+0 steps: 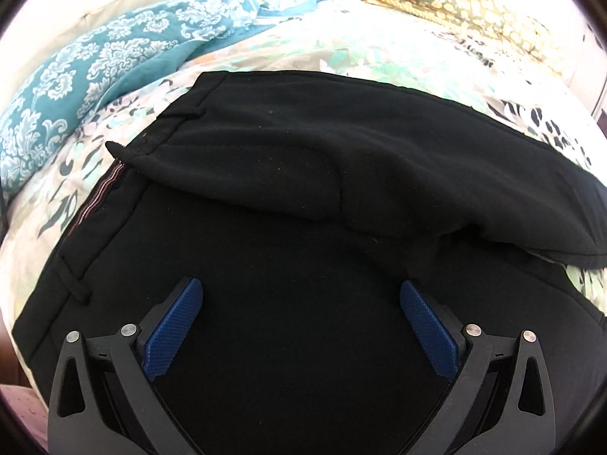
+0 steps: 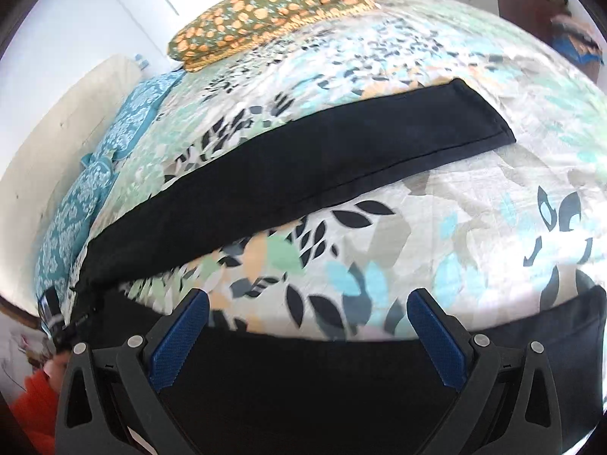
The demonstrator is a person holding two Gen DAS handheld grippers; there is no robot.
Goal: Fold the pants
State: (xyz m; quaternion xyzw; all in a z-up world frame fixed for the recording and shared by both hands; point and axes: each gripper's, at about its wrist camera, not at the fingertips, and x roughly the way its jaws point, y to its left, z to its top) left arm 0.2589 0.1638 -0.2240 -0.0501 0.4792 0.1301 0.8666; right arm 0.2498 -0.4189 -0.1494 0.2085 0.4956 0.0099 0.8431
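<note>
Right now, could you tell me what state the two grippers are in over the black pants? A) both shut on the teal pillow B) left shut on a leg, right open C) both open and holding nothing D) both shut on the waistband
C: the left gripper and the right gripper both stand wide open above the black pants, with nothing clamped between their blue pads.

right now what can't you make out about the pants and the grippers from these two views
- Left wrist view: the near part of the black pants is cut off behind the open left hand-held gripper and the bottom edge.
- Right wrist view: the near leg runs under the open right hand-held gripper; its hem is out of view.
- Right wrist view: the bedspread print near the fingers is motion-blurred.
- Whether either gripper touches the fabric cannot be told.
</note>
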